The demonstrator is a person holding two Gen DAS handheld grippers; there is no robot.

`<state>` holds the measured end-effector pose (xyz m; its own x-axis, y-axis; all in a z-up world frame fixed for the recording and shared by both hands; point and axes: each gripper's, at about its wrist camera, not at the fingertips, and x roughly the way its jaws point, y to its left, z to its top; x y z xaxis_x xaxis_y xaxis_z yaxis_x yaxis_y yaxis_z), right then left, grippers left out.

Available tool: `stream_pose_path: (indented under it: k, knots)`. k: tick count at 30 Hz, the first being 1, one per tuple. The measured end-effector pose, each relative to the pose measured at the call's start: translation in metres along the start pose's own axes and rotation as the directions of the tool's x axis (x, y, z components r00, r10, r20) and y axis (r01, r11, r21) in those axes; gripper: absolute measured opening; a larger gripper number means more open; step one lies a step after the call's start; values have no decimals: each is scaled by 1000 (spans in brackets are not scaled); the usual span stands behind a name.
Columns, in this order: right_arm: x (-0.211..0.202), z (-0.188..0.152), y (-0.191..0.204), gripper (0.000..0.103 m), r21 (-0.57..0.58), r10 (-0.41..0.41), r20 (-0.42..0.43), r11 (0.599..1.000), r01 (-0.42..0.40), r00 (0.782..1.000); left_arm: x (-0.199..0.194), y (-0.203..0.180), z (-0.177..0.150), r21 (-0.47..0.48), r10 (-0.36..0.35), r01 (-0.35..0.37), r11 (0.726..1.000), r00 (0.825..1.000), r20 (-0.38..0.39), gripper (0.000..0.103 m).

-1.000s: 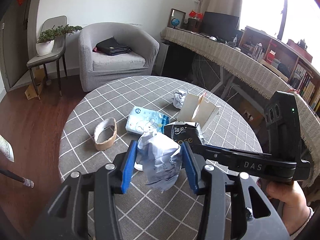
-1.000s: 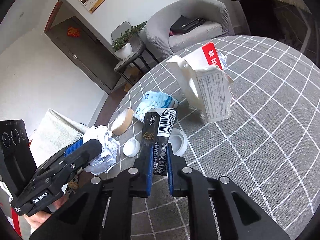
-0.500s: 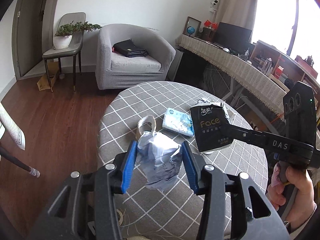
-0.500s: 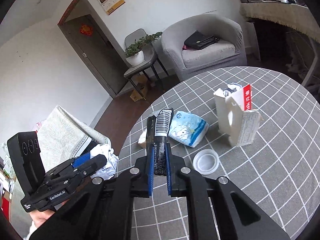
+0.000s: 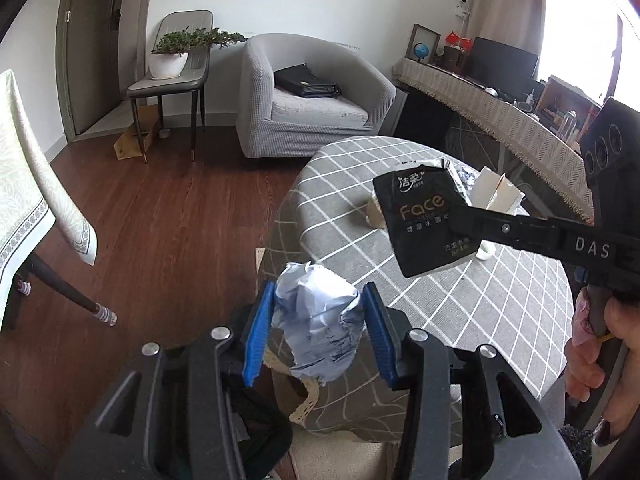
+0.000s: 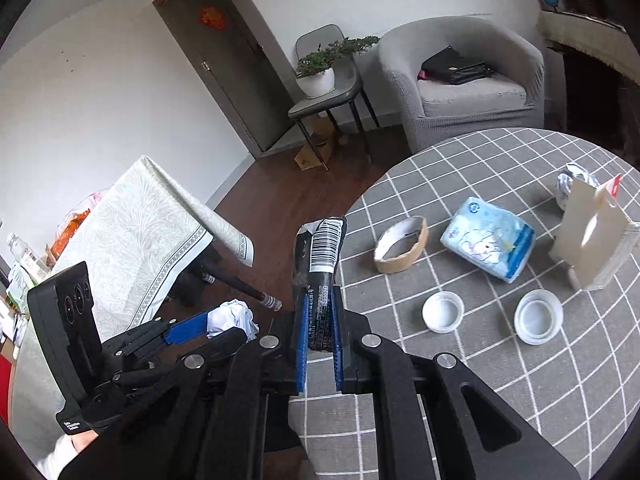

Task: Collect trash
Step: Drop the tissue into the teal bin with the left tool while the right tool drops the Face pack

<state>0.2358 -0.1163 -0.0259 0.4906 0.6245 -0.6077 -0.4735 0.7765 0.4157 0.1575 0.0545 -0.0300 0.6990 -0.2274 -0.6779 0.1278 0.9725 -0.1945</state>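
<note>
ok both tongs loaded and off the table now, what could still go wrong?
1. The right tongs pinch the black wrapper only at its lower end; most of it sticks out and may slip.
2. The crumpled paper in the left tongs is soft and could work loose.
3. No bin shows in either view, so the drop spot is unknown.

On the bench (image 6: 460,380), the tape roll (image 6: 401,250) lies left of the tissue pack (image 6: 489,250), and the torn carton (image 6: 591,246) stands right of that pack. A crumpled wad (image 6: 570,184) sits behind the carton. Two lids (image 6: 443,312) lie side by side in front of the roll and pack. Behind the bench stands an armchair (image 6: 468,80) with a bag (image 6: 454,66) on its seat; a chair (image 6: 326,96) bearing a potted plant (image 6: 320,72) stands to its left.
</note>
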Motion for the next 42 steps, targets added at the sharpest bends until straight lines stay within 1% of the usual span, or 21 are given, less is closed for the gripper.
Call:
stream_pose_path:
  k: [4,8,13,18,21,23,26,31,33,36,40,42]
  knots:
    - [14,-2,15,10,-24,10,-27,1000,-10,1000,3,21,-14,-8,46,-46,999,998,-34,48]
    - [30,-7,29,10,-48,20,-61,999,-23,998,5,40,-34,-31,75,-77,997,995,-72,47]
    - [55,-15,51,10,-80,38,-123,996,-48,992,17,65,-64,-58,111,-121,991,982,-153,47]
    - [82,-23,72,10,-109,46,-195,992,-68,980,27,85,-86,-69,139,-160,985,959,-245,47]
    - [97,-29,82,10,-119,46,-228,990,-75,973,32,99,-100,-104,128,-164,981,948,-292,47]
    - [105,-32,87,10,-120,50,-249,989,-82,967,36,108,-112,-109,136,-179,978,937,-322,48]
    - [117,-38,96,10,-107,72,-284,989,-107,956,44,118,-128,-95,152,-201,975,914,-377,48]
    - [136,-49,110,10,-129,57,-332,986,-105,942,52,134,-145,-110,133,-195,975,899,-418,48]
    - [147,-54,113,10,-134,39,-362,987,-93,931,55,139,-152,-123,115,-184,975,895,-431,48]
    - [161,-62,114,10,-138,22,-398,987,-83,917,59,145,-164,-141,98,-183,973,882,-462,48]
    - [174,-70,118,10,-147,4,-432,986,-75,902,71,150,-178,-119,115,-203,972,851,-512,52]
    - [180,-73,118,10,-150,-6,-446,986,-68,895,73,153,-184,-123,102,-194,973,844,-526,58]
